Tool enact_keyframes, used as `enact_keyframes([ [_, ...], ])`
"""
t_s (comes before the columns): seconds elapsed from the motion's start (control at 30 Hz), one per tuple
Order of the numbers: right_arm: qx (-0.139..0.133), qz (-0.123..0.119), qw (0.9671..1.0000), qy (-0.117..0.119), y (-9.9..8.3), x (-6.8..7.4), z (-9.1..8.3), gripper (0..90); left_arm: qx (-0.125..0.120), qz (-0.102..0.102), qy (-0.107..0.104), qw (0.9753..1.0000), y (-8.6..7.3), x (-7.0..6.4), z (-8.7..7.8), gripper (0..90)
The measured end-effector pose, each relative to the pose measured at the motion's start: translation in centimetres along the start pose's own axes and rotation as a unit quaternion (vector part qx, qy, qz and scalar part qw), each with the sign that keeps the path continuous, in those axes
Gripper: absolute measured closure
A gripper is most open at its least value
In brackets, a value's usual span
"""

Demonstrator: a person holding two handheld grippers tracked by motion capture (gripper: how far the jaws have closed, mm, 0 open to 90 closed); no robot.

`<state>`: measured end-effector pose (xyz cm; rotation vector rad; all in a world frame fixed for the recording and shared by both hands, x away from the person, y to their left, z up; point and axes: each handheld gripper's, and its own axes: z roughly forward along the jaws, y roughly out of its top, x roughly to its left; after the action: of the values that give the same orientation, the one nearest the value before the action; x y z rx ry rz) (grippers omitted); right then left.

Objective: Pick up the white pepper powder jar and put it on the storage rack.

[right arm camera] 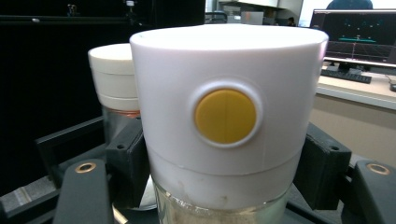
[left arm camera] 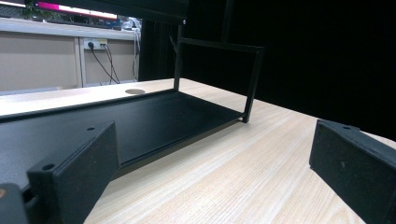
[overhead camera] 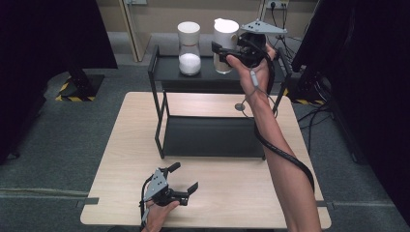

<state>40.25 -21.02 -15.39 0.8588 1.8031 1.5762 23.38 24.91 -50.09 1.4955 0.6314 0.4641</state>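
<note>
A person works at a wooden table (overhead camera: 232,193) that carries a black two-level rack (overhead camera: 208,135). The right gripper (overhead camera: 227,52) is raised to the rack's top shelf, where two jars stand side by side. Its jaws sit on either side of the nearer jar (right arm camera: 229,116), at the line where the white lid meets the glass body. In the right gripper view the pads look pressed against the jar's sides, so it appears to be pinching the jar, though no lift is visible yet.

The jar stands upright between the jaws, its long axis vertical, lid on top. A round yellow button (right arm camera: 225,115) on the lid faces straight back toward the gripper. The second jar (right arm camera: 114,79), also white-lidded and upright, stands just beyond the jaw at the left of that view, close to it.

The left gripper (overhead camera: 186,181) rests low over the table in front of the rack, jaws spread wide, holding nothing.

To do this grip well, my judgement is to squeeze evenly on the glass rather than the lid, which might slip or come off, keep the jar vertical, and draw it straight toward the hand so the far jaw does not knock the neighbour.
</note>
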Motion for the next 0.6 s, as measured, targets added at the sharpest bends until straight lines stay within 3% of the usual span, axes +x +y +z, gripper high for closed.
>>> enact_keyframes([
  [0.6, 0.001, 0.019, 0.9996, -0.020, -1.7, -0.4, 2.7, 30.9, 0.000, -0.001, -0.001, 1.0000, 0.0, 0.0, 0.0, 1.0],
])
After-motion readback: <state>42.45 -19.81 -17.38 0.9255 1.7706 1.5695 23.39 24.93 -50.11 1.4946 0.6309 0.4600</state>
